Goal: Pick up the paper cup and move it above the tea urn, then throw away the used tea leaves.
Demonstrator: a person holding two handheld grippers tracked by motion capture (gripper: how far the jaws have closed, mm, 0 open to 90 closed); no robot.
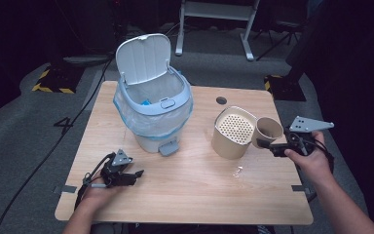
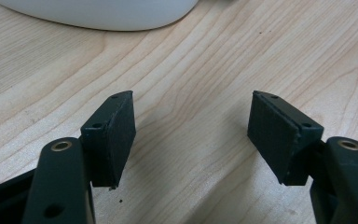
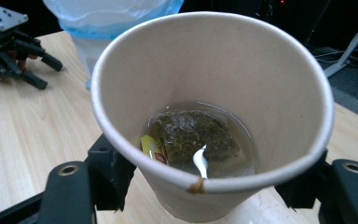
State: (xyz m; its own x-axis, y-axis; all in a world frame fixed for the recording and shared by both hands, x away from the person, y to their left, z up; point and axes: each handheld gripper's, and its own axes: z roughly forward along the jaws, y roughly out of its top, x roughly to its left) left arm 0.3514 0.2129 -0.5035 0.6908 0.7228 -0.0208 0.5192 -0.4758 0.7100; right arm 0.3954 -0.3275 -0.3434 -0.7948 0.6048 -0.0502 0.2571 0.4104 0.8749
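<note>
Your right gripper [image 1: 268, 144] jaws clamp the paper cup [image 3: 209, 112], tilted beside the strainer container [image 1: 232, 132]. Left gripper [image 1: 129, 176] jaws gape empty on the worktop [image 1: 190, 190]. Risk: tea bag [image 3: 191, 135] slides out, liquid spills.

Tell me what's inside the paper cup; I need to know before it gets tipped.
Inside the paper cup lies a soaked tea bag in a little pale liquid, with its yellow tag beside it. Whatever is under the bag is covered.

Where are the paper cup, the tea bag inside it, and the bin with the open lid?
paper cup [image 3: 242, 60], right gripper view, inner wall.
tea bag [image 3: 191, 133], right gripper view, its middle.
bin [image 1: 146, 58], high view, raised lid.
</note>
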